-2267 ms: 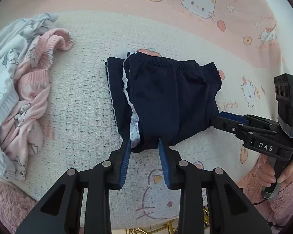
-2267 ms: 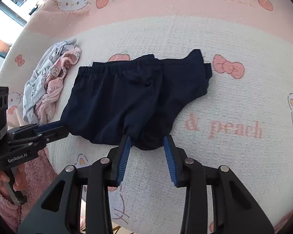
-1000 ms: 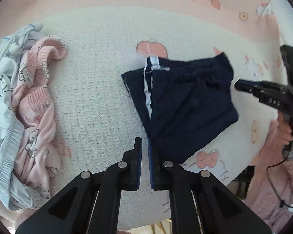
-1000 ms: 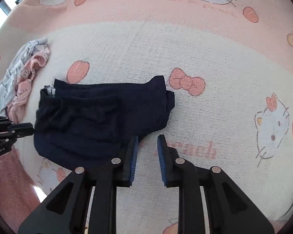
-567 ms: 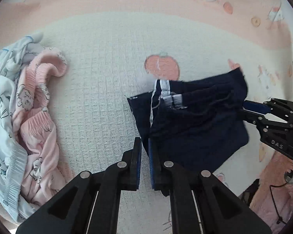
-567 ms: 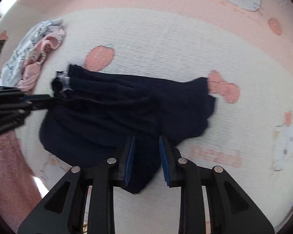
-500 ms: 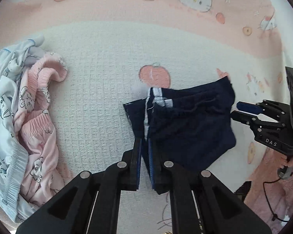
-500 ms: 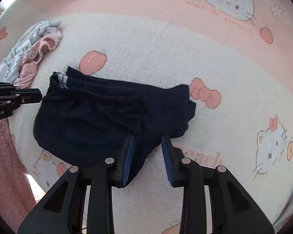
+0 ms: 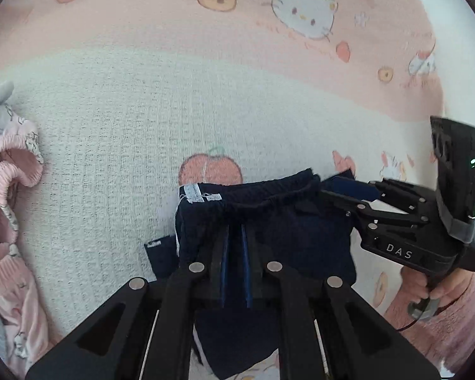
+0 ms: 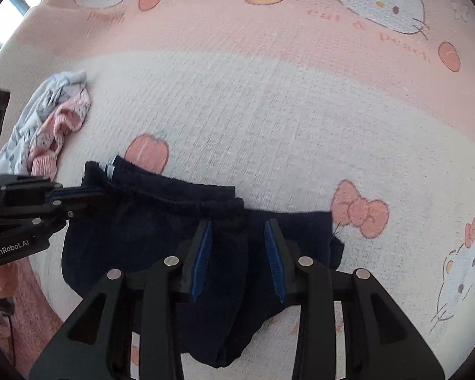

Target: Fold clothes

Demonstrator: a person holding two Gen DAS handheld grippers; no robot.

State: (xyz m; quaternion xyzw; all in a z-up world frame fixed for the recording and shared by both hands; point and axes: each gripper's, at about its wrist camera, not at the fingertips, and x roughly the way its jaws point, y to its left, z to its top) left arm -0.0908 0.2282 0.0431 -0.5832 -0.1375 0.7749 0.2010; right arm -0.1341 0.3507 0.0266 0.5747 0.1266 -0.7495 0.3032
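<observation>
The navy shorts (image 10: 148,234) lie partly doubled over on the bed (image 10: 269,126). The left hand-held gripper (image 9: 235,240) pinches their waistband; the right hand-held gripper (image 10: 239,243) gapes above them — folding looks roughly midway (another crease probably remains).

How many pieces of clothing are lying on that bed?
3 that I can make out: navy shorts in front between both tongs, plus pink pyjamas and a pale blue garment bunched together at far left. More may be hidden in that pile.

left hand-held gripper (image 9: 235,237): jaws nearly closed (narrow gap) | right hand-held gripper (image 10: 238,247): jaws apart
</observation>
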